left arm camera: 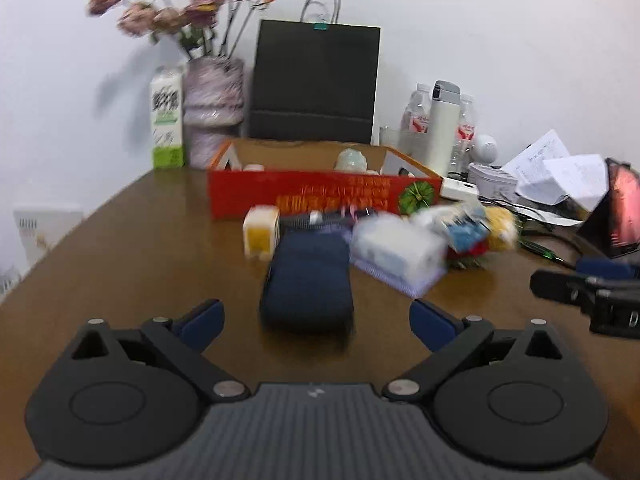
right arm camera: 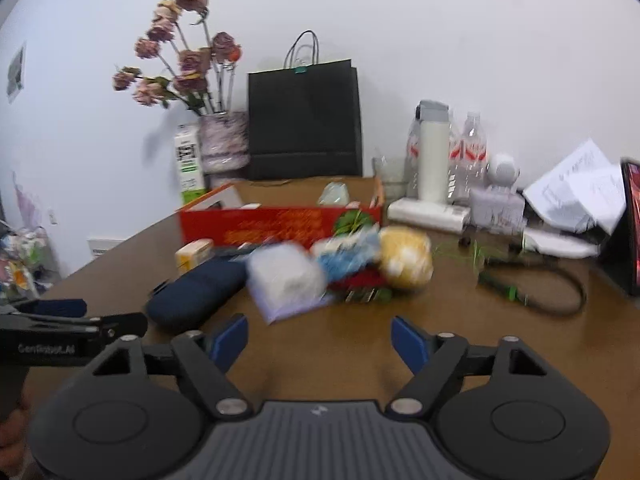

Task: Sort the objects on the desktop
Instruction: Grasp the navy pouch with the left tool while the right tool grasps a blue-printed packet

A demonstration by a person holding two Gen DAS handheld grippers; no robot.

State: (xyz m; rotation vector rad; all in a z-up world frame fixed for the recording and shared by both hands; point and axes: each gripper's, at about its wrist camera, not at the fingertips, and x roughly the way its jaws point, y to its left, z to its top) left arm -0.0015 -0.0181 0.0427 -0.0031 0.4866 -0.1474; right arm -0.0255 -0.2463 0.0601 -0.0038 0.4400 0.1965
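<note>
The table [left arm camera: 132,240] is showing a brown wood-look top, smooth and faintly glossy, throwing back soft reflections. The case [left arm camera: 306,280] is looking like matt dark-blue cloth (blur is hiding its weave). The box [left arm camera: 320,196] is appearing as printed red cardboard with raw brown inside walls. The bag [left arm camera: 316,80] is reading as matt black paper. The bottles [right arm camera: 472,152] are looking like clear, shiny plastic, and the flask [right arm camera: 433,160] like smooth white plastic or coated metal.

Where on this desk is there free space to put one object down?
Bare wood lies left of the navy case, toward the table edge, and before the right gripper. Crowded: between the red box and cable.
</note>
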